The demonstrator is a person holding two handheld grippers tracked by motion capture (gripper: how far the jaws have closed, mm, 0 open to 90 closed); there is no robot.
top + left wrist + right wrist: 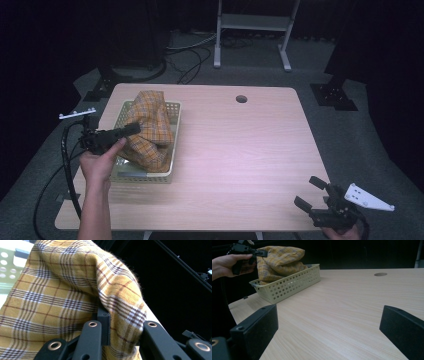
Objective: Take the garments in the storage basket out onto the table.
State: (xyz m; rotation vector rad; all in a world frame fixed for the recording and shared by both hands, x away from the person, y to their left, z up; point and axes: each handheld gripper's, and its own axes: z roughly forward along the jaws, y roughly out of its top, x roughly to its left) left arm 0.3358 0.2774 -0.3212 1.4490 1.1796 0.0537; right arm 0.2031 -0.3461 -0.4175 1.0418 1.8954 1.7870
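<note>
The left gripper (131,129) is clamped on a fold of the yellow plaid cloth (147,130), which stands bunched up in the pale green basket (173,145) at the worktop's (240,150) left side. The right gripper (313,193), jaws spread wide and holding nothing, sits well apart from the basket, at the worktop's near right corner.

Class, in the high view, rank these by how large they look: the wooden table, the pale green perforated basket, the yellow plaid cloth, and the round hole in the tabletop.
1. Wooden table
2. Pale green perforated basket
3. Yellow plaid cloth, slightly smaller than the basket
4. Round hole
</note>
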